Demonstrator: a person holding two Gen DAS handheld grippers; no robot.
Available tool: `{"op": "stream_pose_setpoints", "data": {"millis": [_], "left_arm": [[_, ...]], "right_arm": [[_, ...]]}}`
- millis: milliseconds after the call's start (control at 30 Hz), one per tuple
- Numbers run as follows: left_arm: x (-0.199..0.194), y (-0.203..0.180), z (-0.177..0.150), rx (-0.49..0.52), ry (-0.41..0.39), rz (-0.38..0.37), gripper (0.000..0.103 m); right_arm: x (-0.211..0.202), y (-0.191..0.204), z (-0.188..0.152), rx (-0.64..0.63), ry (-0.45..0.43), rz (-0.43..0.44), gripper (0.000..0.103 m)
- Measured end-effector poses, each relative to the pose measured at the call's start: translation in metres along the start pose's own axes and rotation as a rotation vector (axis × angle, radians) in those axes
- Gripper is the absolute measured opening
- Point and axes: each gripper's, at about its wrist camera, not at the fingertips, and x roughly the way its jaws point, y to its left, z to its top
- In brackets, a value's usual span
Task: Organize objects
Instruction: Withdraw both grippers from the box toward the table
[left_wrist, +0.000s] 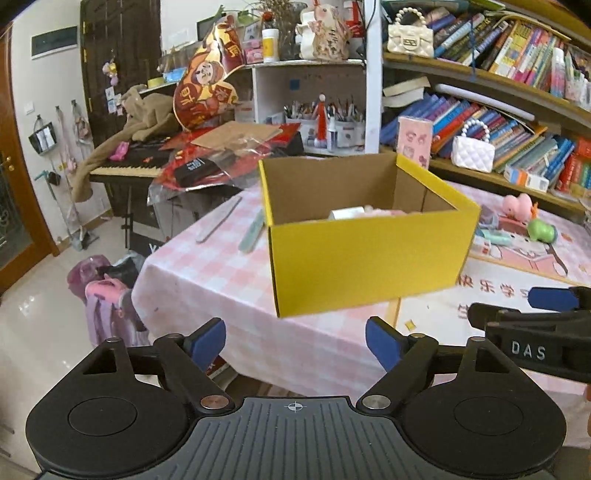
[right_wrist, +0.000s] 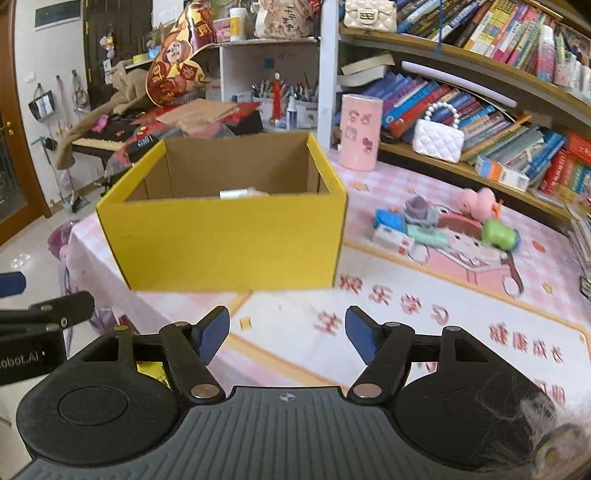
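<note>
A yellow cardboard box stands open-topped on the pink checked table; a white item and something pink show just over its near wall. Small toys lie to its right: a pink plush, a green toy, a blue piece and a purple piece. My left gripper hovers short of the box's near left corner, jaws wide and empty. My right gripper hangs over the printed mat in front of the box, jaws apart with nothing between them.
Two flat sticks lie left of the box. A pink canister and a white quilted purse stand by the bookshelves behind. A keyboard piled with clutter sits far left. The table edge drops to the floor at left.
</note>
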Motion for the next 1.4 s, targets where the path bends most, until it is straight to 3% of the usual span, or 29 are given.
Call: {"op": "stream_pose_setpoints", "data": {"millis": [400,867,1067,1400], "left_arm": [[-0.001,-0.035,-0.010,0.090,0.038,-0.149,0.089],[0.024,-0.111,0.002,0.216,0.060,-0.325,0.090],[0.035,-0.143,0.011,0.239,0.068,-0.350,0.090],[0.068,-0.193,0.033,0.192,0.093,-0.312,0.090]], "right_arm": [[-0.031,-0.024,-0.037,0.102,0.042,-0.136,0.071],[-0.044,-0.095,-0.053,0.243,0.073,-0.329,0.073],[-0.036,-0.132,-0.052,0.274,0.105,-0.362,0.073],[-0.004,-0.194,-0.026,0.263,0.105,-0.344,0.076]]}}
